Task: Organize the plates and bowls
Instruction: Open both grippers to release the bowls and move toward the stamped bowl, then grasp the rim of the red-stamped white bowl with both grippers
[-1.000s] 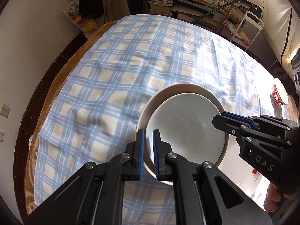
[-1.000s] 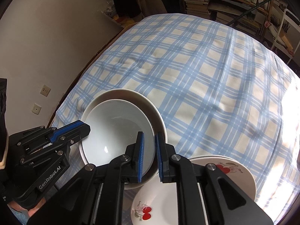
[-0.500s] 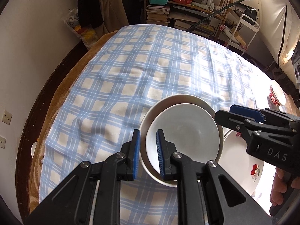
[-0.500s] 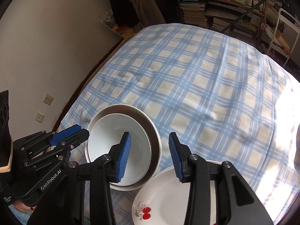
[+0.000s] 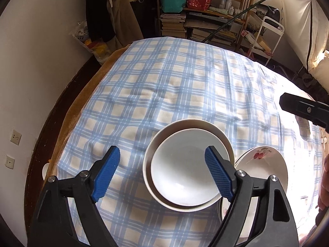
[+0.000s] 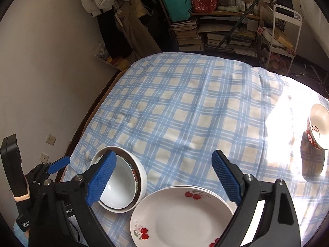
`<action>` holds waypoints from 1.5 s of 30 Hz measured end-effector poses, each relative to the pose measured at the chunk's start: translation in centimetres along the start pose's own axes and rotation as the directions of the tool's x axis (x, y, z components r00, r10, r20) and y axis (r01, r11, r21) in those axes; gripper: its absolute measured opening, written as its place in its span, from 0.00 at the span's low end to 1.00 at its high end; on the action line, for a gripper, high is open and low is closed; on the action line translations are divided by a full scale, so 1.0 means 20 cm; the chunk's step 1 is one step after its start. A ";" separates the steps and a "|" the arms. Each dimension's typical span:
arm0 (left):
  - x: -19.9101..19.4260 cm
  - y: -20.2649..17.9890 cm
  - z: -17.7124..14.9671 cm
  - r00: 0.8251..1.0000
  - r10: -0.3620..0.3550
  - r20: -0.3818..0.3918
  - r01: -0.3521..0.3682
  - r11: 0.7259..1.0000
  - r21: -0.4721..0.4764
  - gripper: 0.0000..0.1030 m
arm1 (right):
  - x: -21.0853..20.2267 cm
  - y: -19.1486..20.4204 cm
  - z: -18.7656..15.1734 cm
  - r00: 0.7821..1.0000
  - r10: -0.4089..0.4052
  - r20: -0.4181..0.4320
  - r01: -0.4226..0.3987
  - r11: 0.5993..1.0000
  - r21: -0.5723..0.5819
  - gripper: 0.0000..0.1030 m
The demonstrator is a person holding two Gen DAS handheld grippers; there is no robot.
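A white bowl (image 5: 185, 173) sits nested inside a larger white bowl (image 5: 197, 123) on the blue plaid tablecloth (image 5: 174, 86). My left gripper (image 5: 164, 175) is open and empty, raised above the nested bowls. Right of them is a stack of white plates with cherry prints (image 5: 265, 164). In the right wrist view my right gripper (image 6: 164, 179) is open and empty above the top cherry plate (image 6: 181, 218), with the nested bowls (image 6: 119, 187) at its left finger. A red-patterned bowl (image 6: 318, 129) stands at the far right in sunlight.
The wall with sockets (image 5: 15, 136) runs close along the table's left edge. Beyond the far edge are a bookshelf (image 6: 216, 26), hanging clothes (image 5: 111, 10) and a white trolley (image 6: 285, 33). The left gripper (image 6: 57, 164) shows at lower left of the right wrist view.
Both grippers opened, letting go of the white bowl's rim, and lifted up and back. The bowl now rests inside the larger bowl.
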State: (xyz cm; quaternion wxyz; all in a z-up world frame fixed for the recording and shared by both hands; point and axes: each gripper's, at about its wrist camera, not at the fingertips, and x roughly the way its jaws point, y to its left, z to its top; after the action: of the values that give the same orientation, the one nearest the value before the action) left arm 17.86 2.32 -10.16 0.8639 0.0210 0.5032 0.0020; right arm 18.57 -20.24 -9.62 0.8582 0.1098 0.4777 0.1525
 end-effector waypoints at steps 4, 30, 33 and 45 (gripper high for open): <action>-0.08 -0.10 0.08 1.000 0.001 0.020 -0.002 0.999 0.034 0.84 | -0.12 -0.12 0.05 0.999 -0.032 0.029 0.032 0.999 0.026 1.00; 0.05 -1.29 0.54 0.982 -0.168 0.088 0.152 0.975 0.163 0.85 | -0.50 -1.27 0.17 0.955 -0.277 0.106 0.261 0.955 0.138 1.00; 0.11 -1.41 0.55 0.980 -0.181 0.084 0.163 0.969 0.185 0.85 | -0.47 -1.37 0.17 0.958 -0.274 0.086 0.259 0.953 0.156 1.00; 0.40 -1.84 0.58 0.979 -0.202 0.003 0.194 0.944 0.268 0.85 | -0.32 -1.73 0.10 0.962 -0.273 0.002 0.265 0.935 0.235 0.96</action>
State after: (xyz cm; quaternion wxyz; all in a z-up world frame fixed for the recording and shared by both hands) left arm 31.16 -34.73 -12.87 0.8565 0.0865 0.4854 -0.1526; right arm 22.60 -54.81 -15.08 0.8603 0.1459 0.4879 -0.0254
